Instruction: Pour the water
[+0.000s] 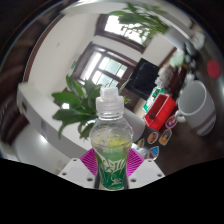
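**Technician:** Bottle point(113, 145) status: upright between the two fingers, white screw cap point(110, 99) on top, green label around the lower body, clear ribbed plastic above it.

**Inspector:** Gripper point(114, 165) state?

**Technician:** Closed narrow onto the bottle; both pink pads point(92, 160) press against the label (one on either side). The bottle appears lifted, tilted slightly off vertical.

**Inspector:** Step in hand?

**Technician:** Judged as carry phase, before any pour. The cap appears seated, so no water can leave until it is removed. The next move calls for a receiving vessel; the white mug point(196, 104), beyond the fingers and to the right, is the likely candidate.

**Inspector:** Surroundings?

**Technician:** White table point(40, 125), smooth and matte. Leafy green plant point(78, 100) just behind the bottle. Red and green cartons point(158, 112) stand between bottle and mug. Smooth plastic under soft pads may slip when tilted.
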